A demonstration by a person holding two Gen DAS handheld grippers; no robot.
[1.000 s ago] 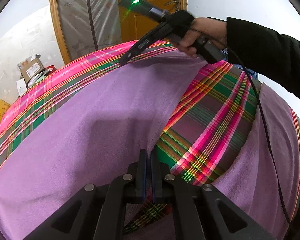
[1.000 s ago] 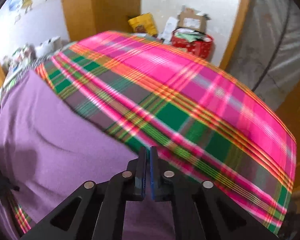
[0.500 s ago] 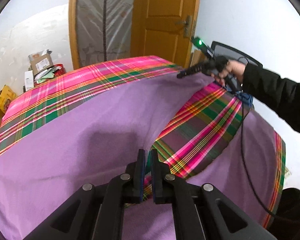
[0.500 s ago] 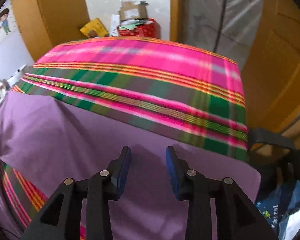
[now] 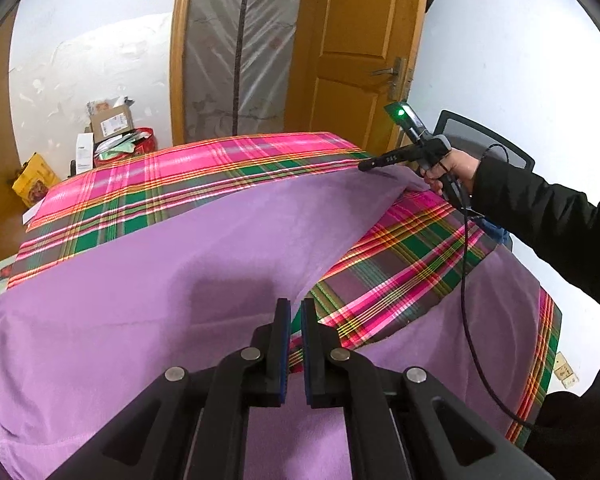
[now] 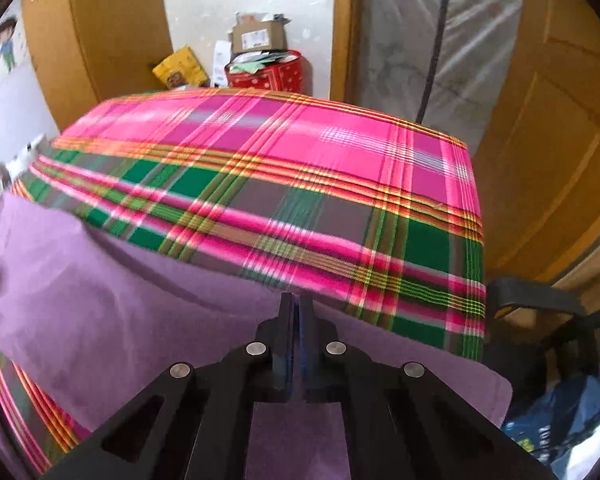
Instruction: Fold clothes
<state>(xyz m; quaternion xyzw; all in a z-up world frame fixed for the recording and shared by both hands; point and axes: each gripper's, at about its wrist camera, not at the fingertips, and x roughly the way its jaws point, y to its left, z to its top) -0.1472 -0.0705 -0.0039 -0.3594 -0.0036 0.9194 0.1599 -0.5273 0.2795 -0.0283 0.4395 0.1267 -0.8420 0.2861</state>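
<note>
A purple cloth [image 5: 160, 300] lies spread over a pink and green plaid cover [image 5: 204, 172], with a flap turned back so plaid shows at the right. My left gripper [image 5: 295, 308] is shut on the cloth's edge at the near end of that fold. A hand [image 5: 452, 168] in a black sleeve [image 5: 540, 220] holds my right gripper [image 5: 362, 167] at the cloth's far corner. In the right wrist view the right gripper [image 6: 296, 304] is closing, its jaws pinching the far edge of the purple cloth [image 6: 100, 300] against the plaid cover [image 6: 260, 152].
A black cable [image 5: 466, 300] trails from the right gripper across the plaid. Behind the bed stand a wooden door [image 5: 364, 60], a plastic-wrapped mattress [image 5: 240, 48], a red box [image 5: 140, 142] and cardboard boxes [image 5: 112, 120]. A black chair [image 6: 540, 304] and a blue bag [image 6: 560, 420] sit at the right.
The right gripper swung to the cloth's far right corner, opened, then shut on the edge. The left gripper rose and drew back, still pinching the cloth.
</note>
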